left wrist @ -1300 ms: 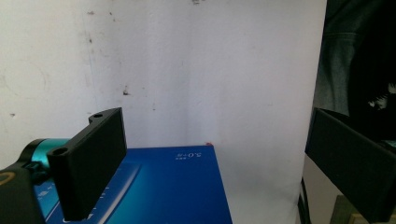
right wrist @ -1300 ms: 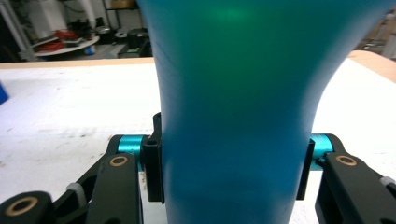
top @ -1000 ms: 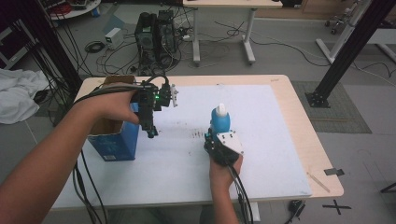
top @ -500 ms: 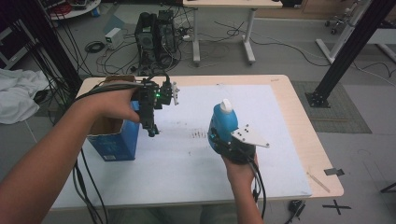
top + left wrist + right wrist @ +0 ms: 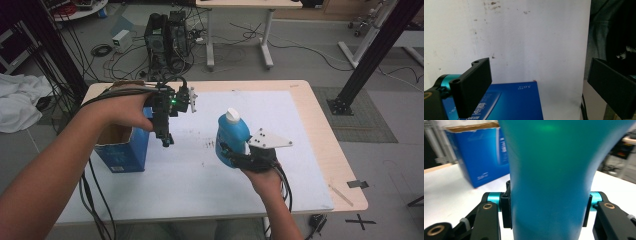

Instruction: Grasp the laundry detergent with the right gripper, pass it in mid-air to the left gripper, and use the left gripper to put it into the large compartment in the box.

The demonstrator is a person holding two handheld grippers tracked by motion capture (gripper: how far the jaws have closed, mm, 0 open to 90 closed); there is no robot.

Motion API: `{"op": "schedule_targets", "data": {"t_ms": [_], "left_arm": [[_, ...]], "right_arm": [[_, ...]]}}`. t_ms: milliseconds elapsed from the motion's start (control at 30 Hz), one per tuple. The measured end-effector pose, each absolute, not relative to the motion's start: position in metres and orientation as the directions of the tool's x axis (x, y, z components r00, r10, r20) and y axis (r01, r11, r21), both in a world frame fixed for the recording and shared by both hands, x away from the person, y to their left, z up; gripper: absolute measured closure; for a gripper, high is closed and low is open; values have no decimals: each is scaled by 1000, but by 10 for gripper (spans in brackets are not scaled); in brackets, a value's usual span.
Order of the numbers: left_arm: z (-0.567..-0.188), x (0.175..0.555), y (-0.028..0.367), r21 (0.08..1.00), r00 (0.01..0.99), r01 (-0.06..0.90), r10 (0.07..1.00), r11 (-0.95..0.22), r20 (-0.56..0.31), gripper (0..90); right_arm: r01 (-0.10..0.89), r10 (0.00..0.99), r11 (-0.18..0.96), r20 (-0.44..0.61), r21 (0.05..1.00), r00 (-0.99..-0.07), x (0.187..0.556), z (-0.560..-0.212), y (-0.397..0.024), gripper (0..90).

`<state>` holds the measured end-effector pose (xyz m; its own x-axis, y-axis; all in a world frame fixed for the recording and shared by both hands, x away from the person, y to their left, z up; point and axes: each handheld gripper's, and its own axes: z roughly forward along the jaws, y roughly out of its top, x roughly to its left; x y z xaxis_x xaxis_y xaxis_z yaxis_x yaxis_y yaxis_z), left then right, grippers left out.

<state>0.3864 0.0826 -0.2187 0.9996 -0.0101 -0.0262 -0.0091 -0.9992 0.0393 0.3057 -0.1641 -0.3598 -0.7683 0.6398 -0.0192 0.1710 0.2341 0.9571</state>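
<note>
At centre frame, our right gripper (image 5: 231, 152) clamps the blue bottle (image 5: 231, 137) clear of the table (image 5: 305, 150). Left of it, our left gripper (image 5: 166, 141) hangs open beside the blue box (image 5: 120, 150), likely its destination.

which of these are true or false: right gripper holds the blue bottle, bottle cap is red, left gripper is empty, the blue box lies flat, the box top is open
1. The right gripper holds the blue bottle: true.
2. The bottle's cap is red: false, it is white.
3. The left gripper has nothing between its fingers: true, they stand open.
4. The blue box lies flat on the table: false, it stands upright.
5. The box is open at the top: true.
</note>
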Motion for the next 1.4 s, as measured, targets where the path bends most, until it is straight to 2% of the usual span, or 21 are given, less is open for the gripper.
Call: {"op": "schedule_targets", "data": {"t_ms": [367, 767, 900, 967, 1000, 1167, 1200, 1367, 1400], "left_arm": [[-220, 380, 79, 30, 999, -34, -35, -999, -38, 53], [-231, 368, 73, 31, 995, -75, -76, -997, -60, 53], [-233, 364, 71, 32, 995, -80, -82, -996, -64, 53], [-233, 363, 69, 26, 994, -91, -93, -996, -62, 53], [-233, 361, 68, 30, 994, -86, -88, -996, -59, 53], [-233, 357, 65, 16, 993, -91, -92, -996, -68, 53], [-234, 356, 64, 24, 994, -96, -98, -995, -58, 53], [-232, 349, 61, 17, 992, -105, -106, -994, -67, 53], [-232, 347, 61, 16, 993, -98, -99, -995, -66, 53]], "right_arm": [[158, 482, 303, -9, 940, -876, 312, -370, -148, 460], [90, 282, 338, -10, 937, -959, 318, -384, -125, 460], [66, 244, 340, -20, 938, -970, 320, -385, -120, 460], [84, 221, 337, 8, 938, -975, 320, -385, -117, 460], [59, 208, 333, -12, 941, -978, 321, -386, -114, 461], [81, 160, 329, 29, 941, -987, 319, -385, -103, 460], [53, 151, 329, 3, 943, -989, 320, -386, -100, 460], [106, 128, 337, 66, 936, -990, 319, -384, -92, 460], [65, 126, 317, 26, 946, -992, 322, -384, -90, 460]]}}
